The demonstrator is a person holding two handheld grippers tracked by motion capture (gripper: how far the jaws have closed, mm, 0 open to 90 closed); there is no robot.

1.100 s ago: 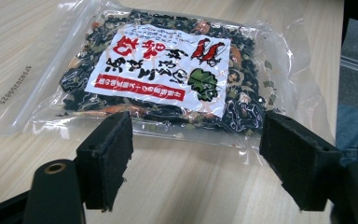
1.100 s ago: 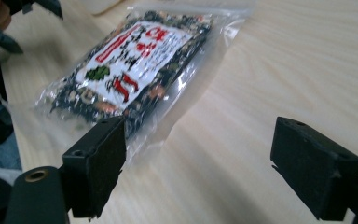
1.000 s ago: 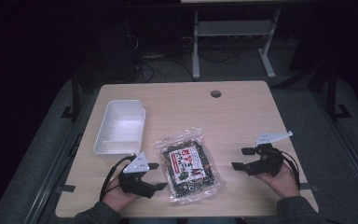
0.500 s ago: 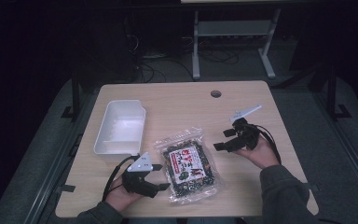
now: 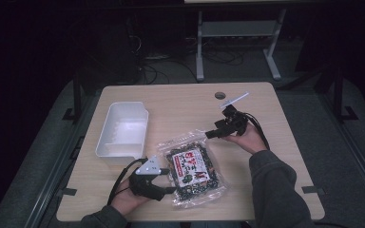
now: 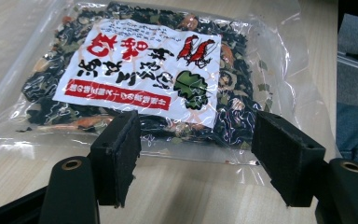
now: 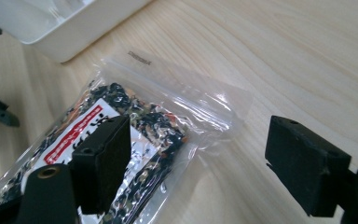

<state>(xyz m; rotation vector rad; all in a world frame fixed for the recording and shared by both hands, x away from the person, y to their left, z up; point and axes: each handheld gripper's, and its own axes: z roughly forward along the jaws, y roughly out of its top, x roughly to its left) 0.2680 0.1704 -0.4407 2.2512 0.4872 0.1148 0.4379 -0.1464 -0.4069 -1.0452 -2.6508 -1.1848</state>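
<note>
Bag: a clear packet of dark dried food [image 5: 192, 173] lay flat on the wooden tabletop [image 5: 180, 107], just beside the white tub [image 5: 122, 133].
Left tongs [image 5: 169, 180]: spread wide, empty, at the packet's edge.
Right tongs [image 5: 209, 134]: spread wide, empty, over the packet's clear top corner.

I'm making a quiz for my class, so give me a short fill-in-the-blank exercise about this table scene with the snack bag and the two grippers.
1. The clear snack bag lies flat on the wooden ____.
2. The label on the bag is white with ____ and black characters.
3. The white bin on the table holds ____.
4. The left gripper and the right gripper both have their jaws ____.

Missing words: table; red; nothing; open
</note>
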